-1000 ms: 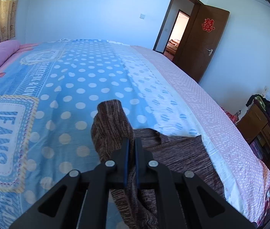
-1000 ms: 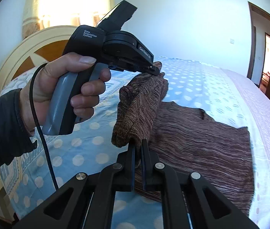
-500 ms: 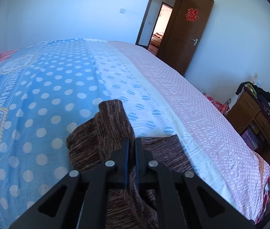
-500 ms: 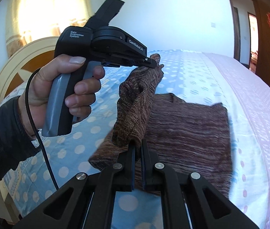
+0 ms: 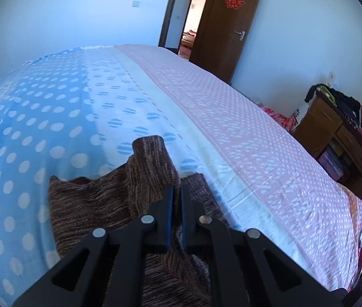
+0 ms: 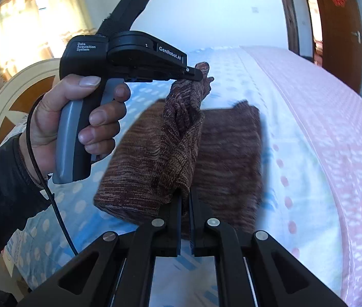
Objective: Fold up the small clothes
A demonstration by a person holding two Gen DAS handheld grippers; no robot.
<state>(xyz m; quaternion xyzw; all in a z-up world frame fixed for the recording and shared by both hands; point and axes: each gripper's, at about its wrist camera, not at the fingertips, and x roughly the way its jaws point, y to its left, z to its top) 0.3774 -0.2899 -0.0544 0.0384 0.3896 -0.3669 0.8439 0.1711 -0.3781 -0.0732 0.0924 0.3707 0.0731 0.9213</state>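
Both grippers are pinching the brown knit garment (image 6: 155,158) with their fingers closed on its cloth: the left gripper (image 5: 176,192) is clamping a bunched edge and the right gripper (image 6: 185,199) a lower fold, probably so the raised flap hangs taut between them and can be carried over in one piece. The rest of the garment is lying flat on the polka-dot bed (image 5: 232,117), seemingly anchoring the fold.

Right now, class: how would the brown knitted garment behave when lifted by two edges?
Probably floppy: the brown knitted garment sags and bunches between the left tool and right tool. Likely light, since pinched edges carry it. Probably not slippery: the knit looks coarse.
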